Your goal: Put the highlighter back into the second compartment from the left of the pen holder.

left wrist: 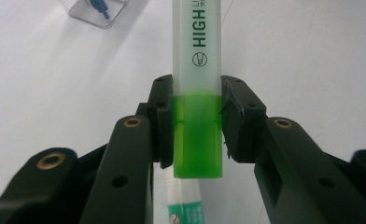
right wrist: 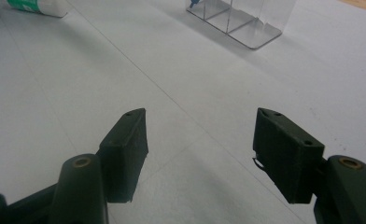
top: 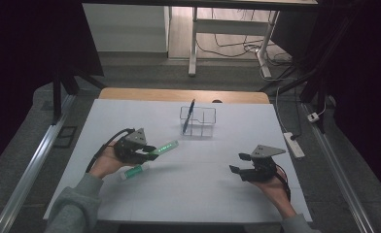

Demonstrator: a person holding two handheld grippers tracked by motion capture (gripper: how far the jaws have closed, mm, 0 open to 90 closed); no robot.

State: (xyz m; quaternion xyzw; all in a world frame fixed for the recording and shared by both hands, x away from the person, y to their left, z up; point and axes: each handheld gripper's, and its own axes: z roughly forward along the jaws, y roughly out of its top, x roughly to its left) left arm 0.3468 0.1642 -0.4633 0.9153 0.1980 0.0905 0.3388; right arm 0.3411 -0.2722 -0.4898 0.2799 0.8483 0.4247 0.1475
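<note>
Left gripper (top: 147, 151) pinching a green highlighter pen with a frosted translucent barrel (left wrist: 197, 93) above the white counter (top: 188, 194).

The left gripper view shows its fingers (left wrist: 160, 121) clamped on the pen's green end, lettering readable (from above, just a pale green stick). The right gripper (right wrist: 200, 154) hovers with fingers spread, empty. Count: one highlighter, one white-and-green tube (top: 131, 171) lying beneath it, one clear compartmented plastic holder (top: 198, 121) with one blue pen (top: 188, 115).
</note>
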